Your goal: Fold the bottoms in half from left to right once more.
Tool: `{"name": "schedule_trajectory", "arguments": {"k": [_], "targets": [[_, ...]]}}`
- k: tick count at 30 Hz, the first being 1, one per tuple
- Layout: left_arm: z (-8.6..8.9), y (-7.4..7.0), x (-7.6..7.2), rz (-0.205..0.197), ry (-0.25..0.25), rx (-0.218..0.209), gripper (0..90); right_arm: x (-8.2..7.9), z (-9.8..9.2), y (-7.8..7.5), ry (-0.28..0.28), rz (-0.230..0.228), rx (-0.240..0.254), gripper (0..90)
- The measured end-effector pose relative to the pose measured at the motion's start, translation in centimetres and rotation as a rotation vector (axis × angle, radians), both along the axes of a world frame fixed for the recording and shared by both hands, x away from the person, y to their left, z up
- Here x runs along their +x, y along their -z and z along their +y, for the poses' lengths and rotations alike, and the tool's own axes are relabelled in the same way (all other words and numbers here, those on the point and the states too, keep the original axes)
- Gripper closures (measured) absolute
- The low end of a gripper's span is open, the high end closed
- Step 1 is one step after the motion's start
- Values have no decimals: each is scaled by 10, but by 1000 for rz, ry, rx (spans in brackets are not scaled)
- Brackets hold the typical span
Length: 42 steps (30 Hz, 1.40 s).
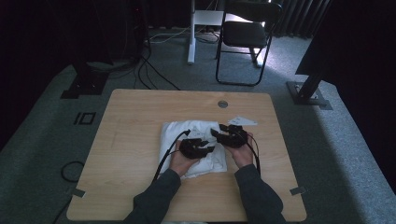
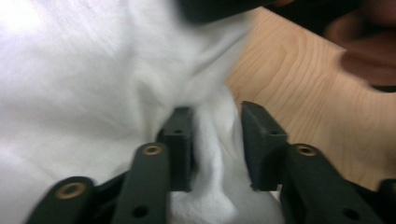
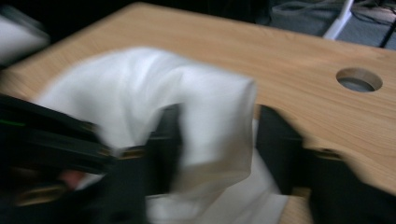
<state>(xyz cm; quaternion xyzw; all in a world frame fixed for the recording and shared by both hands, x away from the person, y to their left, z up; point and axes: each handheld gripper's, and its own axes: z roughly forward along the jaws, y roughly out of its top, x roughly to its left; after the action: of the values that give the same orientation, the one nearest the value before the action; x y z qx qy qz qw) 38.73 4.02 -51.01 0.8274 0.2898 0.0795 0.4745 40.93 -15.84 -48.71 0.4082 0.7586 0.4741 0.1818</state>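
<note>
Forearms in dark sleeves, two, enter nearest the camera in the high view, each hand carrying one gripper.

Left gripper (image 1: 208,147): sits over the near right part of the white cloth (image 1: 187,137). In the left gripper view its fingers (image 2: 180,140) stand parted, a raised ridge of cloth (image 2: 210,163) between them. The left pad touches the fabric; the right pad stands just clear of it. Jaws open, no grip made.

White cloth: one, a rumpled, loosely folded piece on the wooden table (image 1: 140,102), lying mostly to the left of and beyond both sets of fingers.

Right gripper (image 1: 224,132): at the cloth's right edge, just beside the left gripper. In the right gripper view, which is blurred, a lifted fold of cloth (image 3: 210,126) drapes between the fingers (image 3: 275,140). It lies against the left pad; whether the right pad presses it I cannot tell, so grip is uncertain.

Small white card or label (image 1: 243,121): one, on the table just beyond the right fingers. Round table hole (image 1: 222,104): one, farther beyond.

Handling note, as a judgement: the work looks like folding or gathering the cloth. Each pair of fingers should close fully on a single ridge of fabric, near an edge, before lifting. Both hands should rise together so the piece is not dragged or bunched.
</note>
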Motion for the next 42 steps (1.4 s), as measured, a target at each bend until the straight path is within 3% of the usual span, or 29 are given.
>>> {"name": "schedule_trajectory", "arguments": {"k": [2, 5, 7, 9, 12, 14, 17, 20, 22, 25, 26, 28, 30, 35, 40, 42], "targets": [[8, -15, -6, -33, 8, -40, 583, 8, 2, 3, 10, 12, -31, 804], [29, -43, -13, -103, -22, -101, 562, 17, -1, 8, 29, 41, -24, 836], [46, -56, -12, -150, -103, -94, 556, 20, -2, 11, 33, 53, -18, 834], [62, -58, -5, -140, -187, -73, 570, 21, -3, 13, 37, 60, -21, 835], [78, -42, 8, -50, -220, -63, 584, 21, -3, 15, 37, 63, -25, 834], [78, -23, 12, -7, -206, -12, 583, 21, -4, 14, 34, 63, -25, 834], [73, -2, 13, 37, -200, 1, 568, 22, -4, 13, 41, 67, -35, 835], [65, 3, 10, 10, -201, 64, 563, 23, -7, 13, 49, 74, -52, 827], [62, 8, 12, 14, -198, 97, 564, 23, -9, 13, 58, 74, -69, 812], [60, 15, 13, 10, -217, 132, 576, 22, -12, 15, 118, 60, -120, 754], [59, 15, 13, 4, -222, 142, 580, 21, -15, 15, 145, 64, -122, 712], [56, 16, 12, -27, -227, 173, 582, 15, -22, 15, 154, 80, -77, 622], [52, 17, 13, -57, -240, 200, 582, 5, -25, 15, 134, 79, -46, 568], [47, 17, 21, -72, -262, 212, 579, -20, -20, 20, 33, 100, 12, 476], [47, 17, 24, -75, -266, 211, 578, -19, -6, 34, -1, 158, -1, 444], [47, 17, 23, -77, -268, 213, 578, -15, -4, 39, -12, 200, 14, 514]]}}
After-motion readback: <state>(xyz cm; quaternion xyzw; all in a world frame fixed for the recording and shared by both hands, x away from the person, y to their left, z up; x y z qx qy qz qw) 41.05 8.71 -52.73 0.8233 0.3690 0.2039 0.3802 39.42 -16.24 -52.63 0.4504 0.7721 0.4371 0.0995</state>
